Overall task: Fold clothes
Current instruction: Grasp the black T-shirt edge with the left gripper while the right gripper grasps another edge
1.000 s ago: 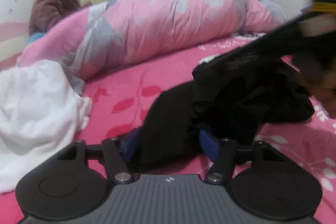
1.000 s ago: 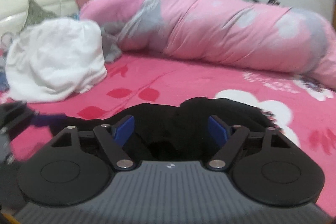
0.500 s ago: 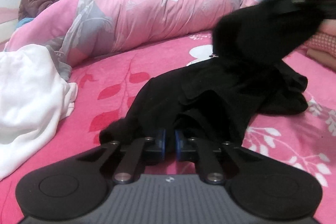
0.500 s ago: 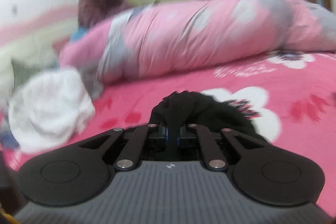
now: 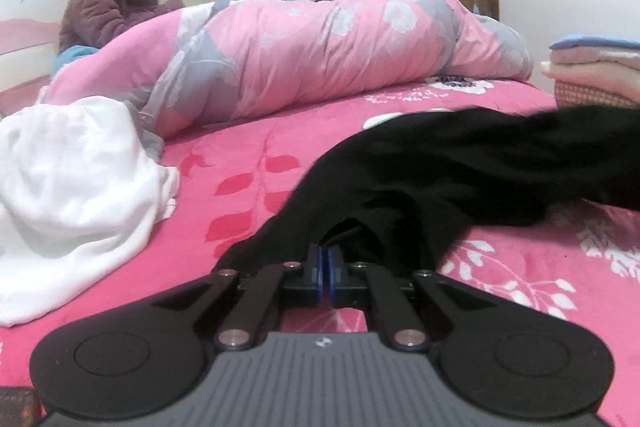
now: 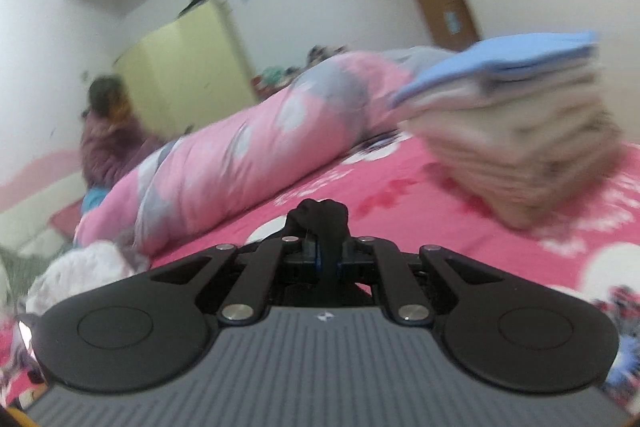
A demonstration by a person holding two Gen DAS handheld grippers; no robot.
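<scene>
Pinching black garment, both jaws clenched: left gripper tilted downward, right gripper rolled, near level.

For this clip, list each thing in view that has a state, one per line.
Left gripper: shut on black garment.
Right gripper: shut on the same garment.
Black garment: stretched out, unfolded, over the pink bedsheet.
White cloth: crumpled.
Stack of clothes: folded.
Pink quilt: rolled up.

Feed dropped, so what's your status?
Left tool and right tool shut on black garment. Garment stretched over bed. Folded stack close ahead of right tool.
</scene>
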